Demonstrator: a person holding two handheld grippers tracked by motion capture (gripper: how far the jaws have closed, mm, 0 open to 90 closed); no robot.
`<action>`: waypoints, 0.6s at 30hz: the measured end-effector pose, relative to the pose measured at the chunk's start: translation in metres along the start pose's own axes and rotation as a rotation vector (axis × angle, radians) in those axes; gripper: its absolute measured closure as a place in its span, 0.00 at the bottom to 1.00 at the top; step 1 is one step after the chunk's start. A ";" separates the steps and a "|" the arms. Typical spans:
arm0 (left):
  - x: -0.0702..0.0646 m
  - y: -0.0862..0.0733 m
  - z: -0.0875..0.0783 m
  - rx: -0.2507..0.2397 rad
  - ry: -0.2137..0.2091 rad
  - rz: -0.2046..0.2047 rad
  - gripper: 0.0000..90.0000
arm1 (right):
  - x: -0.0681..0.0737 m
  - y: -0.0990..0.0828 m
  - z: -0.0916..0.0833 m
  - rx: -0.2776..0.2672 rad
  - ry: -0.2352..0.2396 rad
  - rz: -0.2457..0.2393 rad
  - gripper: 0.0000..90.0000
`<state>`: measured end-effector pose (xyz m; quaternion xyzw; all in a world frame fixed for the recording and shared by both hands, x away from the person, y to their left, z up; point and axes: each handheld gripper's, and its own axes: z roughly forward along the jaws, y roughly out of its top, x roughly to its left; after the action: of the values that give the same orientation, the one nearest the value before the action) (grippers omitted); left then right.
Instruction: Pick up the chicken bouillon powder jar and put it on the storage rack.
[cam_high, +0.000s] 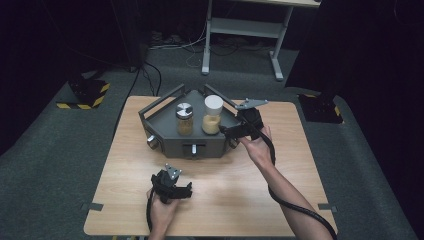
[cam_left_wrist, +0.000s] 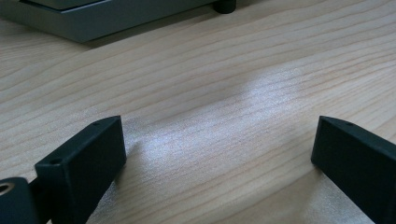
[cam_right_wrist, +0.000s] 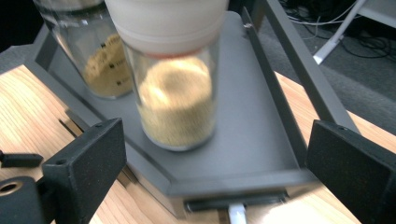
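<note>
Nearest the person, the left gripper (cam_high: 189, 190) rests low over the bare wooden table (cam_high: 225, 200). In the left gripper view its 2 black jaws stand wide apart with nothing but wood grain between them, so it has hold of nothing.

Farther in, the right gripper (cam_high: 224, 131) reaches toward the right side of the grey tray (cam_high: 165, 120), which sits at the far middle of the table. In the right gripper view its jaws are spread wide and empty. The white-capped jar (cam_right_wrist: 175, 88) stands between and beyond them, not yet touched by either pad.

Judged from this, the work is an approach to that jar. No grasp has been made, the jar stands upright on the tray floor, and closing, lifting and whatever follows are all left to do.

The jar is clear glass with a broad white cap (cam_high: 213, 102), and it is filled roughly halfway with fine pale yellow grains. It stands on the right part of the tray, near the front edge. Just beside it on the left, apart from it, stands a second jar (cam_high: 184, 119) with a silver metal lid and a darker tan filling.

Beyond the table lie grey carpet, loose cables and the legs of a white stand (cam_high: 240, 30).
</note>
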<state>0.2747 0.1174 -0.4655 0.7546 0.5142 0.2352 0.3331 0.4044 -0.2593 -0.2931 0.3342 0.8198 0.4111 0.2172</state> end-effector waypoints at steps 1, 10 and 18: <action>0.000 0.000 0.000 0.000 0.000 0.000 0.03 | -0.001 -0.003 -0.002 -0.001 -0.002 0.004 0.05; 0.000 0.001 0.000 0.002 -0.001 0.002 0.03 | -0.006 -0.040 -0.017 0.000 -0.034 0.027 0.04; 0.000 0.001 0.000 0.001 -0.001 0.001 0.03 | -0.007 -0.075 -0.031 -0.019 -0.058 0.044 0.03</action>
<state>0.2755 0.1173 -0.4652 0.7552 0.5136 0.2347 0.3329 0.3618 -0.3138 -0.3362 0.3616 0.8017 0.4138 0.2351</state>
